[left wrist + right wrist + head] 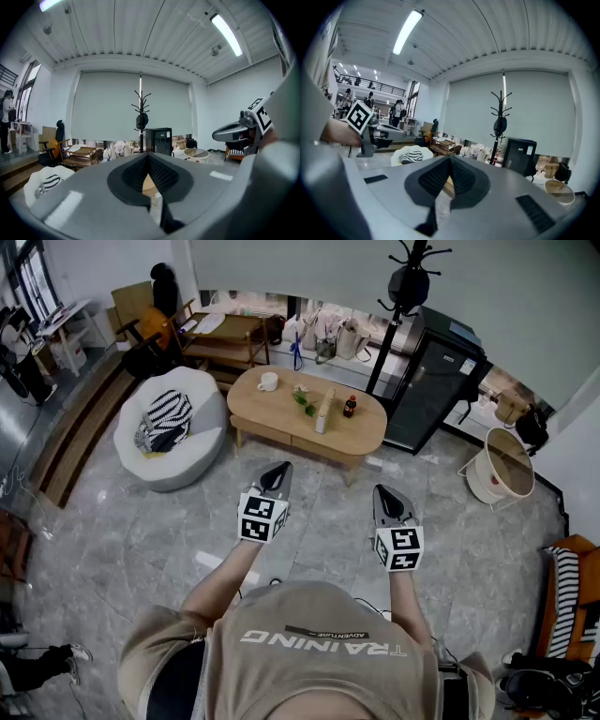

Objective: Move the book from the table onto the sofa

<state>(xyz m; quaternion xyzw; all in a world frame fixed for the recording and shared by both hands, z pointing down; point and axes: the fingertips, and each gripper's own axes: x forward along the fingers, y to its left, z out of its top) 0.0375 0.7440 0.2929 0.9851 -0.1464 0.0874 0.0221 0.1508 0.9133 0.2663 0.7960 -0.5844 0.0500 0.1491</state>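
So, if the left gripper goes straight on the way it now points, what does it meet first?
Probably the wooden table, near its front edge. The left gripper aims slightly down toward it, and nothing stands between them. Depth is hard to judge, though.

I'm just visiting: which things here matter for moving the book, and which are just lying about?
For the job: book, wooden table, white sofa, left gripper and right gripper (both shut, empty).
Just lying about: white mug, dark bottle, striped cushion, coat stand, black cabinet.
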